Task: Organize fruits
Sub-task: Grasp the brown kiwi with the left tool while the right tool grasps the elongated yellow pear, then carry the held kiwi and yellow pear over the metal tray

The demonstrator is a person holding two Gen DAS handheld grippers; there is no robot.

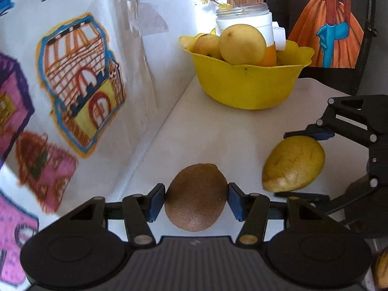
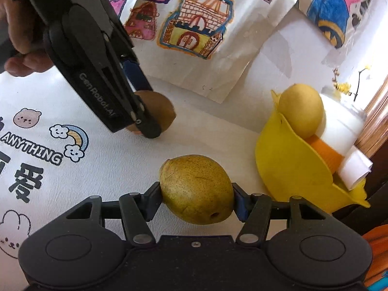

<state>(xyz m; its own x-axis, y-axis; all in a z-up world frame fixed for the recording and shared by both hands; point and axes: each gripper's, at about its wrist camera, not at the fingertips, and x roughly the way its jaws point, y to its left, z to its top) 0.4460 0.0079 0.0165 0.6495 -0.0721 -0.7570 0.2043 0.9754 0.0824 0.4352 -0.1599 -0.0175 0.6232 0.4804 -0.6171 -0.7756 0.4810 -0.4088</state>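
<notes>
My left gripper (image 1: 196, 200) is clamped on a brown kiwi (image 1: 196, 197): the two blue pads press against its opposite sides, so the fingers stand part-way apart, only as far as the fruit's width allows. The kiwi sits low over the white table (image 1: 218, 131), and from the right wrist view I cannot tell whether it touches the surface. In that view the same kiwi (image 2: 157, 111) shows half hidden behind the left gripper's black body, with the hand (image 2: 17, 36) that carries it at the upper left edge.

My right gripper (image 2: 197, 194) grips a yellow-green pear (image 2: 197, 189) the same way, a pad tight against each side, fingers at a middling spread filled by the fruit. From the left wrist view the pear (image 1: 294, 163) lies just right of the kiwi, with one blue pad on its upper side and the other finger beneath it.

Beyond both fruits, at the back of the table, stands the yellow bowl (image 1: 245, 84), holding more yellow fruits (image 1: 242, 43) and something orange. A white jar (image 1: 245, 17) with a sprig of small yellow flowers rises directly behind it. A white cloth printed with coloured houses (image 1: 80, 82) hangs to the left, and cartoon bears and a rainbow (image 2: 72, 140) are printed on the table cover.
</notes>
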